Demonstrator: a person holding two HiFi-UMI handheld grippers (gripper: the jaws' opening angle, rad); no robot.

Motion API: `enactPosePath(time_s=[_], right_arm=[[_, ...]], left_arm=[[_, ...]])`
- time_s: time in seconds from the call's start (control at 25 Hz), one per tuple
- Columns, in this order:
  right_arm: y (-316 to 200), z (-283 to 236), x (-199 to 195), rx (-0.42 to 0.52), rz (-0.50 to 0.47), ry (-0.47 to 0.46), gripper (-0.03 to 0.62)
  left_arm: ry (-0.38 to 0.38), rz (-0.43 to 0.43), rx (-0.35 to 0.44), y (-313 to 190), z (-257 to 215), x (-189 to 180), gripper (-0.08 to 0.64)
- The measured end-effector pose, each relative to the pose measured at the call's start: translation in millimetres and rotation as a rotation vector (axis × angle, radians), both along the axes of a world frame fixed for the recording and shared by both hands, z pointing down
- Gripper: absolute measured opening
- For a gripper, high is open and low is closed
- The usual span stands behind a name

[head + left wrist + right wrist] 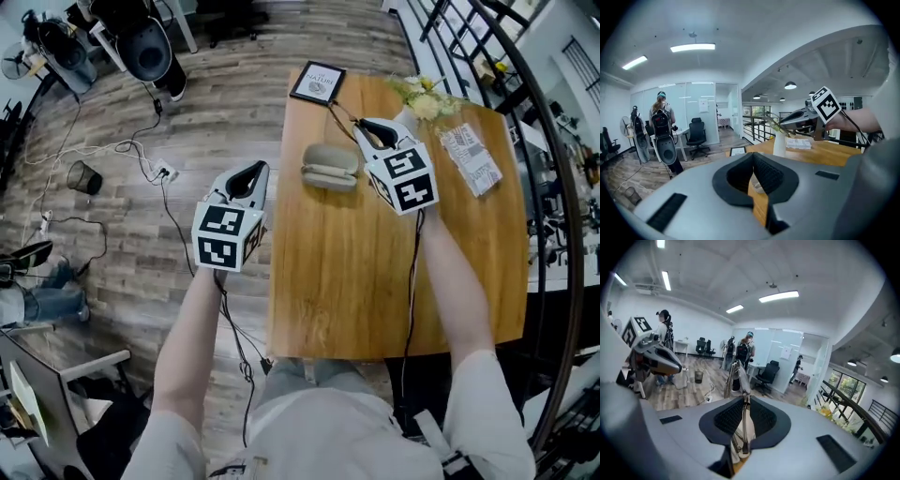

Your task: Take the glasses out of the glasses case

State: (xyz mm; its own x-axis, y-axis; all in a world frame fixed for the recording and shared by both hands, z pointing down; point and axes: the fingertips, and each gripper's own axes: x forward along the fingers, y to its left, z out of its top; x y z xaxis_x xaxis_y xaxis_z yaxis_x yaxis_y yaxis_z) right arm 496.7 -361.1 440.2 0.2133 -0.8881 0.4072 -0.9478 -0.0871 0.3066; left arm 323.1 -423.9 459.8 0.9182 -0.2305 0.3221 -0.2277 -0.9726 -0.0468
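A grey-green glasses case (pixel 330 167) lies on the wooden table (pixel 375 281), its lid looking slightly ajar. My right gripper (pixel 364 127) hovers just right of and above the case, shut on thin metal-framed glasses (pixel 341 112) that stick out past its tips. In the right gripper view the glasses (pixel 737 376) are clamped between the pads (pixel 761 418) and rise above the jaws. My left gripper (pixel 249 176) is held up beyond the table's left edge, over the floor. Its jaws look shut with nothing between them (pixel 752 161).
At the table's far end stand a framed card (pixel 317 82), a white vase with flowers (pixel 422 101) and a printed packet (pixel 472 157). Cables and a small bin (pixel 84 176) lie on the floor at left. Railings run along the right. People stand in the office behind.
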Motion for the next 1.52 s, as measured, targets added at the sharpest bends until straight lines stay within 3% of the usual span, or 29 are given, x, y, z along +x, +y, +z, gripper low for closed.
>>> enactPosePath(time_s=[0.48, 0.92, 1.04, 1.16, 1.36, 1.52], right_arm=[[104, -201, -62, 0.328, -0.025, -0.009, 0.064], [190, -263, -142, 0.491, -0.059, 0.003, 0.064], [212, -268, -158, 0.52, -0.06, 0.004, 0.064], [228, -263, -175, 0.532, -0.06, -0.016, 0.064], [243, -248, -193, 0.539, -0.053, -0.018, 0.064], [247, -223, -204, 0.503, -0.054, -0.086, 0.064]], left_arm=[[0.139, 0.022, 0.216, 50, -150, -36, 0.017], [0.233, 0.057, 0.415, 112, -222, -101, 0.017], [0.257, 0.041, 0.423, 126, -231, -116, 0.017], [0.284, 0.016, 0.378, 141, -235, -132, 0.017], [0.272, 0.008, 0.357, 158, -232, -147, 0.017], [0.29, 0.01, 0.33, 166, -226, -156, 0.017]])
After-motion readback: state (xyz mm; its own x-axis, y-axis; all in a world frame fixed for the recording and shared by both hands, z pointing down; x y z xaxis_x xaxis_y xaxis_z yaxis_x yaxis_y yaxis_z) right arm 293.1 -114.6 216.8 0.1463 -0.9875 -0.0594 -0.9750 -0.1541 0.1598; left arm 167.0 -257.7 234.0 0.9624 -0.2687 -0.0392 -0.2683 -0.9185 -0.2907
